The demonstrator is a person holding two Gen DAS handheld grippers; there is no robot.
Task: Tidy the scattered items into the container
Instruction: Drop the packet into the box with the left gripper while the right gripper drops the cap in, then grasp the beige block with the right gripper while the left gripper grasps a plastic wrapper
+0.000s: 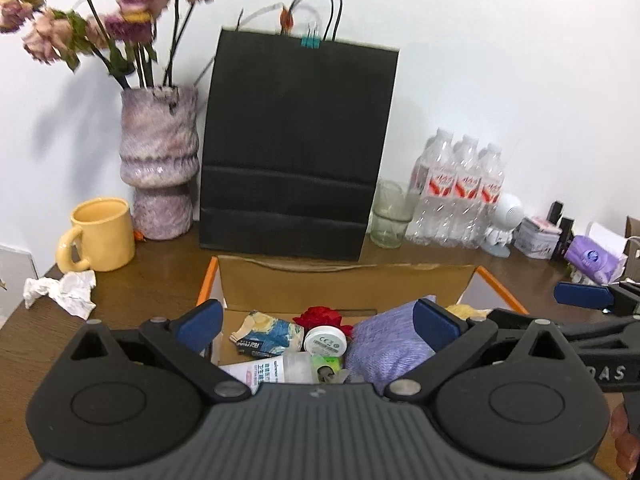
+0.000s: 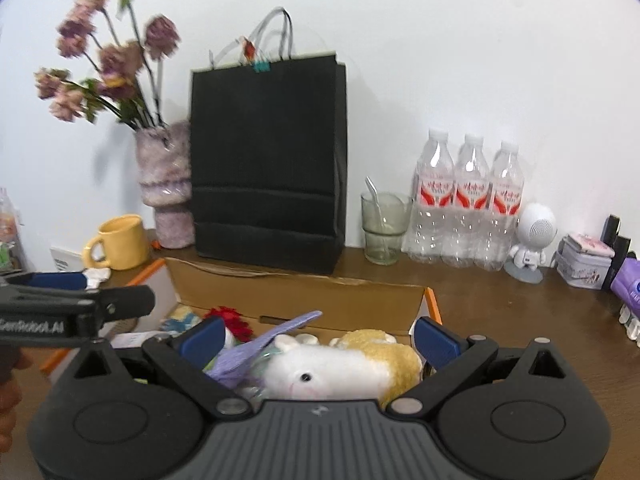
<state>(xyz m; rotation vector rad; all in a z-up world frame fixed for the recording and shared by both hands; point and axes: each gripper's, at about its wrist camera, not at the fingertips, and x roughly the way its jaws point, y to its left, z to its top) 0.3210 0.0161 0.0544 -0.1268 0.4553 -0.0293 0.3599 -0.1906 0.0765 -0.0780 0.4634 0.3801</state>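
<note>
Over the cardboard box [image 1: 344, 276] at lower centre, both hand-held grippers, left [image 1: 318, 322] and right [image 2: 318, 336], are hovering released (nothing gripped), since the plush toy [image 2: 340, 368] is lying inside.

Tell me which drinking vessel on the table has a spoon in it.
The clear glass beside the bottles; the yellow mug shows none.

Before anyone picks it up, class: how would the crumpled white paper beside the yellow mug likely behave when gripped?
The crumpled white paper looks thin and creased, so it is probably very light and would likely squash rather than resist. Its irregular folds suggest it won't roll, though a push might just slide it across the table.
</note>
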